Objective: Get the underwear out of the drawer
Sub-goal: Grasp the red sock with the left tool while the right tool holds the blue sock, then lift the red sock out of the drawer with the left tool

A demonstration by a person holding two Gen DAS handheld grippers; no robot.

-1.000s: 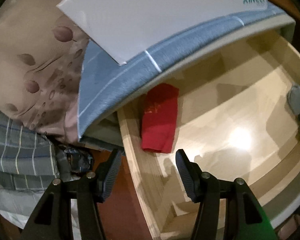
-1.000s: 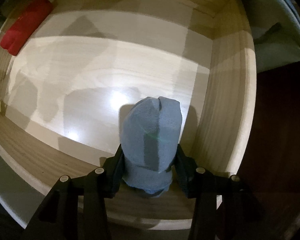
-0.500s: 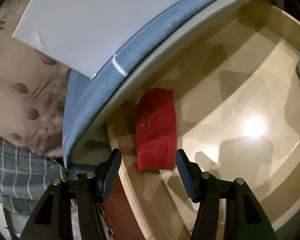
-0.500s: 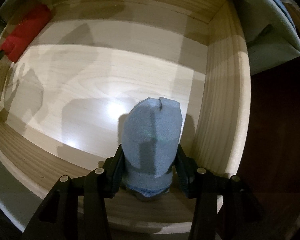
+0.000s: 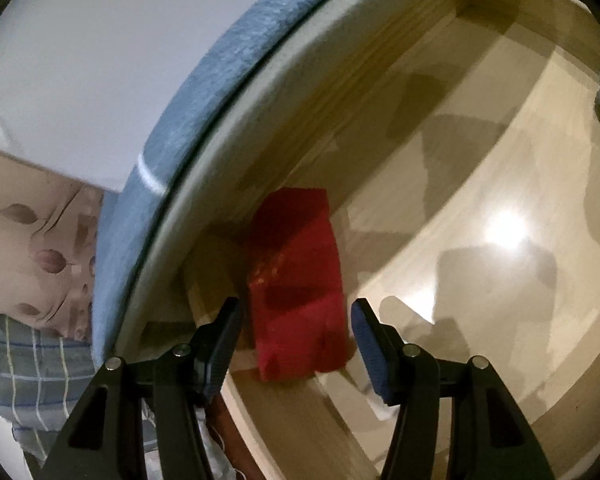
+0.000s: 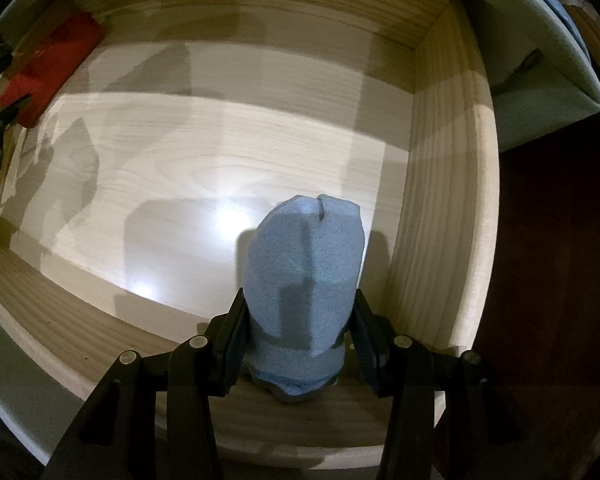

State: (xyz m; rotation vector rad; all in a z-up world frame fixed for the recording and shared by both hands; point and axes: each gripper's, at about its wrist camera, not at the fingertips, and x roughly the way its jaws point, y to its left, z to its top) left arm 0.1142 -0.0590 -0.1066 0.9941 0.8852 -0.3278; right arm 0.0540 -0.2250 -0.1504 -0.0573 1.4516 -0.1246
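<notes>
The drawer [image 6: 440, 184] is a pale wooden box with a glossy floor and grained side walls. A folded red garment [image 5: 300, 284] lies flat on the floor in the far-left corner, against the left wall and close to the back wall. A folded blue garment [image 6: 304, 276] is at the near right, just beside the right wall; whether it rests on the floor cannot be told. The middle of the drawer floor [image 6: 220, 152] carries only shadows and a bright light reflection.
</notes>
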